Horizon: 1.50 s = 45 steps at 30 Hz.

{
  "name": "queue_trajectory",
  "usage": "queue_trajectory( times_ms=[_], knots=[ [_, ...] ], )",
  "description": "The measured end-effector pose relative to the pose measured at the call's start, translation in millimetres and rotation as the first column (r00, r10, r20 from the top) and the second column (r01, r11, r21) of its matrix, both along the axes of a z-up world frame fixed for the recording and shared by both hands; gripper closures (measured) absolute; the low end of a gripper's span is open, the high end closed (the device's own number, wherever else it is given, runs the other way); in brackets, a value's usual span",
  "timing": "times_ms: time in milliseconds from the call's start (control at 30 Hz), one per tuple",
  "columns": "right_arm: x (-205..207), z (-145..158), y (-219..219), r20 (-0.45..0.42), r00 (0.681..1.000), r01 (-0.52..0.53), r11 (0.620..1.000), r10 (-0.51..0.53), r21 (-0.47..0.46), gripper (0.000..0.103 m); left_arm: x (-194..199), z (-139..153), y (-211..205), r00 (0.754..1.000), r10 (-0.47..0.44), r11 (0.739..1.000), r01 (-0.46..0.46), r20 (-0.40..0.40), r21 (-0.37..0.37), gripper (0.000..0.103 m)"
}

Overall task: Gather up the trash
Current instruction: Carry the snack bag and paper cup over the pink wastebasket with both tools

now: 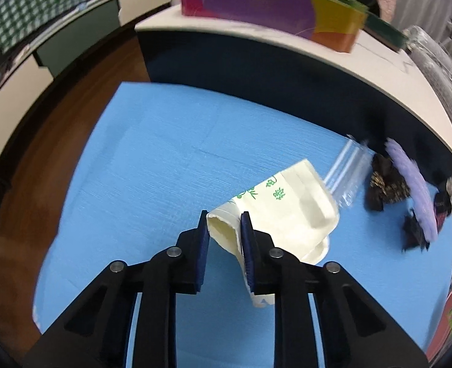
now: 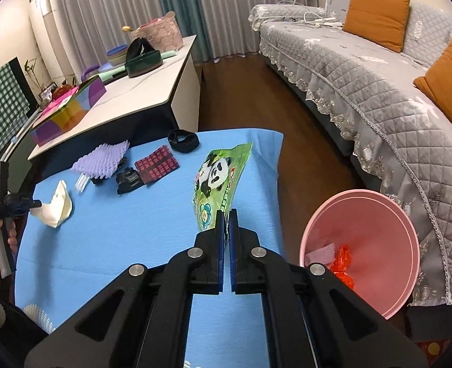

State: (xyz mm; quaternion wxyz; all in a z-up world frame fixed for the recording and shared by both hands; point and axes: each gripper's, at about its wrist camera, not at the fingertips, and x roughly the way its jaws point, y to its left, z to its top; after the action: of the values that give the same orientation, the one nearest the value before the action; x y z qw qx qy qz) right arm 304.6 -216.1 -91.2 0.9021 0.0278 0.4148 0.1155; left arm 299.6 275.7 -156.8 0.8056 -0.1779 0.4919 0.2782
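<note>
My left gripper is shut on the rim of a crushed cream paper cup with green print, held just above the blue table; the same cup shows in the right wrist view. My right gripper is shut on the lower edge of a green panda snack bag, which stands up over the table's right side. A pink bin stands on the floor to the right and holds an orange bag and a pale wrapper.
On the blue table lie purple foam netting, a clear plastic bag, dark crumpled wrappers, a dark red packet and a black band. A white side table with boxes stands behind; a grey sofa at right.
</note>
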Motion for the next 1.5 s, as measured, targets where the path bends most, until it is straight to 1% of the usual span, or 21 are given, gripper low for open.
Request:
queue_trajectory(
  times_ms=[133, 233, 300, 433, 600, 733, 867, 1033, 1133, 1267, 1500],
  knots=[
    [-8, 7, -12, 0.023, 1.0, 0.007, 1.0, -0.007, 0.016, 0.1, -15, 20, -21, 0.998, -0.064, 0.997, 0.064, 0.014, 0.05, 0.087],
    [-13, 13, -21, 0.034, 0.999, 0.017, 0.999, -0.018, 0.035, 0.1, -28, 40, -43, 0.993, -0.112, 0.991, 0.109, 0.033, 0.081, 0.087],
    [-17, 17, -26, 0.044, 0.999, 0.019, 0.999, -0.021, 0.047, 0.1, -38, 56, -59, 0.987, -0.154, 0.983, 0.148, 0.049, 0.106, 0.087],
    [-27, 27, -34, 0.072, 0.997, 0.019, 0.998, -0.023, 0.06, 0.1, -56, 79, -76, 0.975, -0.209, 0.971, 0.197, 0.077, 0.135, 0.087],
    [-39, 34, -48, 0.094, 0.995, 0.034, 0.997, -0.041, 0.07, 0.1, -72, 112, -111, 0.952, -0.281, 0.953, 0.262, 0.119, 0.151, 0.087],
    [-49, 39, -66, 0.104, 0.992, 0.058, 0.995, -0.067, 0.083, 0.1, -74, 132, -144, 0.925, -0.349, 0.932, 0.327, 0.149, 0.156, 0.087],
    [-57, 42, -85, 0.12, 0.988, 0.086, 0.992, -0.096, 0.091, 0.1, -71, 147, -189, 0.886, -0.435, 0.898, 0.413, 0.164, 0.151, 0.087],
    [-65, 42, -108, 0.125, 0.984, 0.12, 0.989, -0.131, 0.092, 0.1, -61, 159, -251, 0.823, -0.539, 0.841, 0.515, 0.181, 0.166, 0.087],
    [-70, 41, -124, 0.129, 0.979, 0.145, 0.985, -0.157, 0.097, 0.1, -53, 159, -282, 0.79, -0.585, 0.811, 0.561, 0.183, 0.166, 0.087],
    [-73, 37, -144, 0.122, 0.973, 0.183, 0.978, -0.194, 0.098, 0.1, -42, 156, -331, 0.738, -0.652, 0.758, 0.629, 0.177, 0.172, 0.087],
    [-75, 33, -167, 0.123, 0.96, 0.24, 0.966, -0.251, 0.094, 0.1, -25, 146, -402, 0.654, -0.738, 0.675, 0.718, 0.163, 0.172, 0.087]
  ],
)
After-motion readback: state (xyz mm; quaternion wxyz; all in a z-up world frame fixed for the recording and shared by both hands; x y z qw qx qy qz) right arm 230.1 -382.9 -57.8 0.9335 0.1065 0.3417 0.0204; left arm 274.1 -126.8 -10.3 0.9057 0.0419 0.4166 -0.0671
